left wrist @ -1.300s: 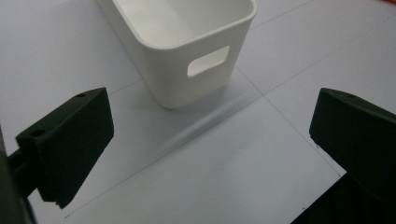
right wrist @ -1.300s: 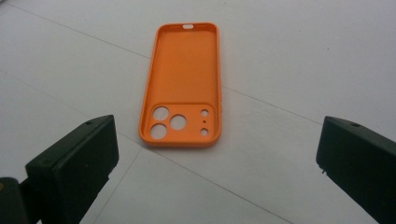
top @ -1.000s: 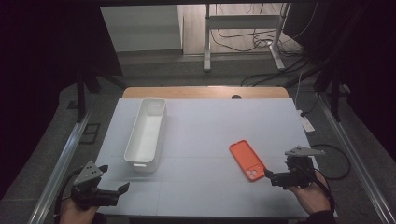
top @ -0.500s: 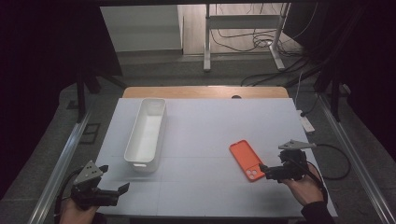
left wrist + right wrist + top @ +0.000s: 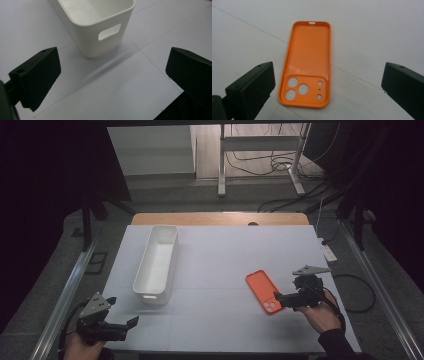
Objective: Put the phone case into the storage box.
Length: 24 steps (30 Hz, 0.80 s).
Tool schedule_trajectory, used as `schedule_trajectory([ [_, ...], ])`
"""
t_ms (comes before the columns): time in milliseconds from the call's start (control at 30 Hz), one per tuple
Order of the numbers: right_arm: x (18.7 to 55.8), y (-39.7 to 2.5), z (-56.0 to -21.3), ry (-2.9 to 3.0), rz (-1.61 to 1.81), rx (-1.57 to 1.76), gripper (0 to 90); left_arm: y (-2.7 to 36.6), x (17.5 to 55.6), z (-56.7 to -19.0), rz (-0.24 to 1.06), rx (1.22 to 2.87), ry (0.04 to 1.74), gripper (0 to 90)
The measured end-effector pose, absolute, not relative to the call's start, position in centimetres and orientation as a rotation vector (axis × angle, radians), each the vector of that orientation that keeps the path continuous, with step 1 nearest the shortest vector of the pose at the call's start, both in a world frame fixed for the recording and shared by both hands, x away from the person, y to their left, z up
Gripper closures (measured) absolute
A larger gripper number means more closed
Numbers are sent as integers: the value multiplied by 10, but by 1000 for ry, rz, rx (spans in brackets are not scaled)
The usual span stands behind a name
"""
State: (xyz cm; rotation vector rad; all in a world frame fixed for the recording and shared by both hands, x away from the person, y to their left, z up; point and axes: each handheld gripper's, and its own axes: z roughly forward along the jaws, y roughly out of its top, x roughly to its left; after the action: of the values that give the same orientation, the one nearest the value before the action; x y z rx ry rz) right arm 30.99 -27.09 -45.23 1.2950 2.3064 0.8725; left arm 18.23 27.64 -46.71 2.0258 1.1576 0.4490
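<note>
High view: the right gripper [image 5: 278, 298] now sits at the near end of the orange phone case [image 5: 263, 291], its jaws spread wide and empty. One second ago it hovered further right and closer to the table edge; half a second ago it had closed part of that distance. The shift indicates that the approach phase is nearly complete and that a grasp of the case is the likely next step (judged from position alone).

The case lies flat on the white table [image 5: 220, 250], right of centre and well apart from the white bin [image 5: 156, 261]. Its long axis runs from near to far, tilted slightly leftward at the far end. Right gripper view: the case [image 5: 308, 62] rests open side up, with the camera cut-outs at the end nearest the gripper and the small slot at the far end. The case lies between the lines of the two jaws but ahead of them, not yet enclosed.

The left gripper [image 5: 122, 326] rests at the near left corner, unchanged in position, jaws apart and holding nothing. Left gripper view: the handle-slot end of the bin [image 5: 100, 27] faces it.
</note>
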Motion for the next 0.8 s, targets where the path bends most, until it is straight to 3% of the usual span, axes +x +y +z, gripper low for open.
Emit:
schedule_trajectory([
  [800,342,-249,-458,2381,792,1255,0,275,183,-467,449,2036,1154,8],
])
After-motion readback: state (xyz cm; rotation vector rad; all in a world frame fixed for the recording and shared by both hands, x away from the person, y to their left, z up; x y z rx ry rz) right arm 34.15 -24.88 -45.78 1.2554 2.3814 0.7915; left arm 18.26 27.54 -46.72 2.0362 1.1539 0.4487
